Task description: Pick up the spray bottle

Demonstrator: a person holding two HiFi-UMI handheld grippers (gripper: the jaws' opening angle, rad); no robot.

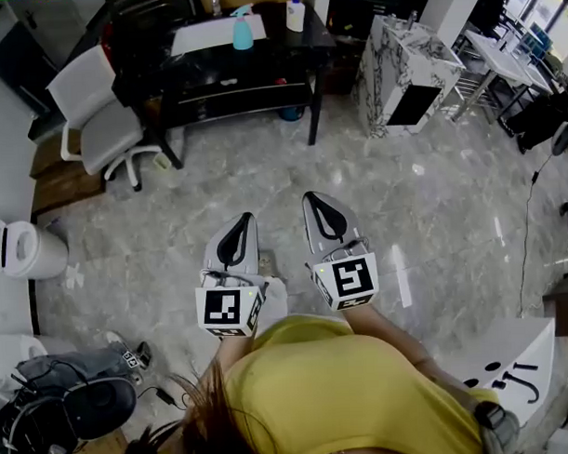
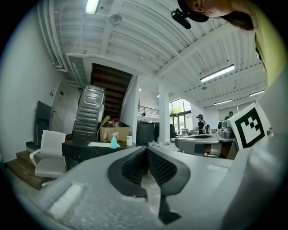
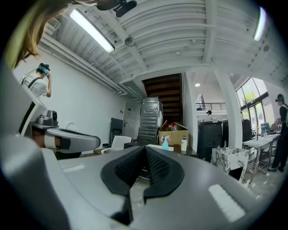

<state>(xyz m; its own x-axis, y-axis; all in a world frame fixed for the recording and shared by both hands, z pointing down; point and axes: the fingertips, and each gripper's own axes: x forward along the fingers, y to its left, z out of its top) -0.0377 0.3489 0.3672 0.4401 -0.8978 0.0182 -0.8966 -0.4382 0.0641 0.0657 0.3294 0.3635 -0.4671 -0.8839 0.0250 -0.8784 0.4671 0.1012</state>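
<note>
A light blue spray bottle point(image 1: 243, 30) stands on a black table point(image 1: 222, 61) at the far end of the room. It shows small in the left gripper view point(image 2: 114, 140) and in the right gripper view point(image 3: 165, 143). My left gripper point(image 1: 239, 222) and right gripper point(image 1: 318, 202) are held level side by side in front of the person's chest, far from the table. Both are shut with nothing between the jaws. The left gripper point(image 2: 146, 150) and right gripper point(image 3: 145, 148) show their black pads meeting at the tips.
A white pump bottle point(image 1: 295, 12) and a sheet of paper point(image 1: 207, 33) lie on the table. A white office chair point(image 1: 99, 116) stands to its left, a marble-patterned cabinet point(image 1: 404, 73) to its right. A white bin point(image 1: 20, 247) and a dark bag point(image 1: 72, 406) are at the left.
</note>
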